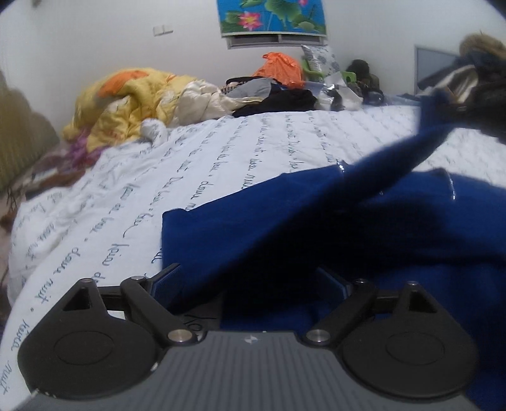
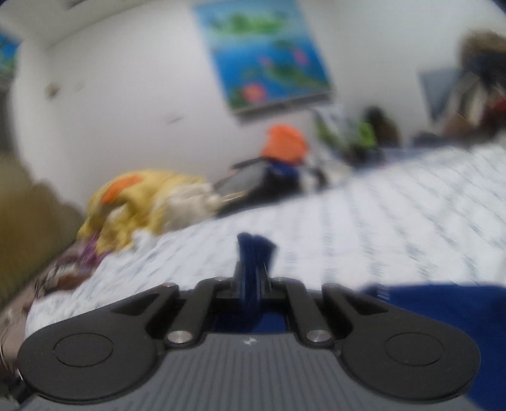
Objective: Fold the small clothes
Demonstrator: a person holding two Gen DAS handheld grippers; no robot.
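A dark blue garment [image 1: 316,221] lies on the white bedcover with script lettering [image 1: 189,164], in the lower right of the left wrist view. My left gripper [image 1: 249,278] is low over the garment's near edge, its fingers [image 1: 167,278] wide open; blue cloth lies loosely between them, not pinched. One strip of the garment [image 1: 411,151] stretches up to the upper right, ending at a dark blurred shape. In the blurred right wrist view, my right gripper [image 2: 253,268] is shut on a bunched fold of the blue cloth [image 2: 254,249], lifted above the bedcover [image 2: 379,215].
A heap of yellow and cream bedding [image 1: 136,107] sits at the far left of the bed. Black clothes [image 1: 278,102], an orange bag [image 1: 278,68] and other clutter line the far side under a flower poster [image 1: 272,15]. An olive headboard [image 1: 22,132] bounds the left.
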